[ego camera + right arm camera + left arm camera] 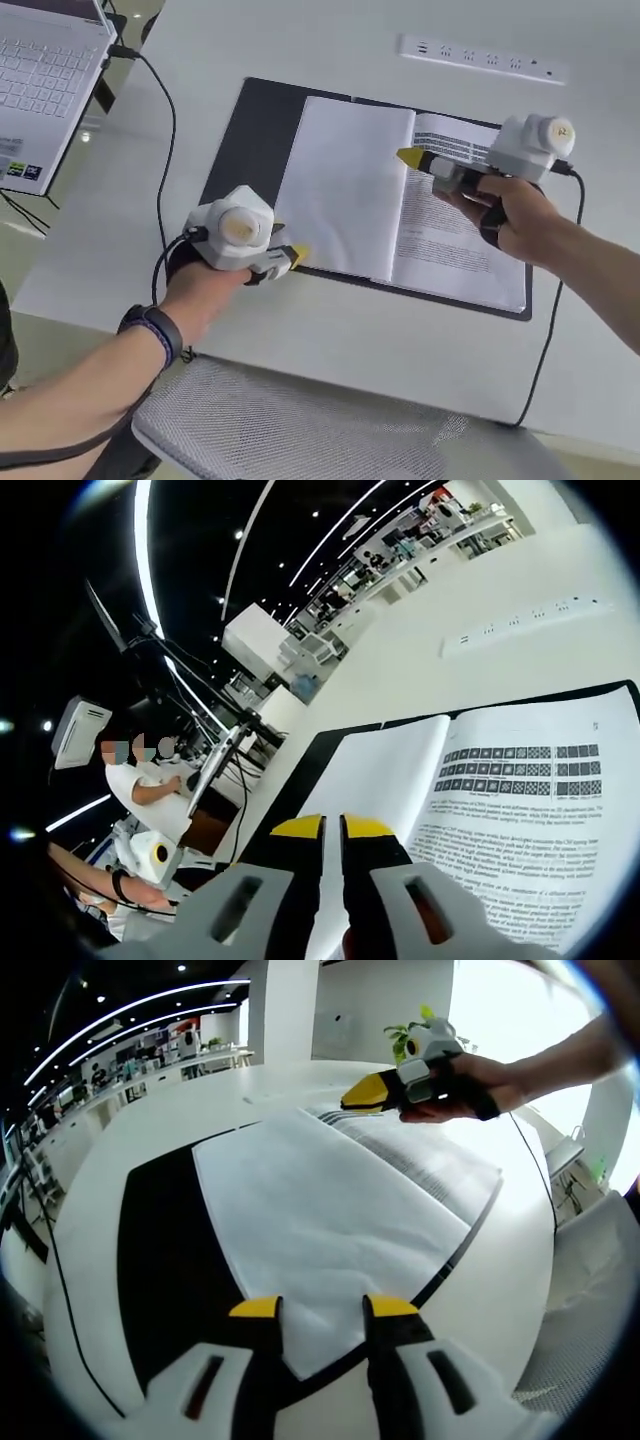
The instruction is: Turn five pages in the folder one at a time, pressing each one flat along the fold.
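Folder (250,130) lies open under right tongs (408,157), left tongs (297,257) at its edge.

Black folder (250,140) open flat on white desk (300,50). On left, blank page (340,190), white, lying over the dark cover. On right of fold, printed page (460,250): text, band of dark figures at top.

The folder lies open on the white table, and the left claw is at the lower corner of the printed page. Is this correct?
Not quite. The left claw is at the lower corner of the blank page, not the printed page, as the left gripper view shows. The folder does lie open on the white table.
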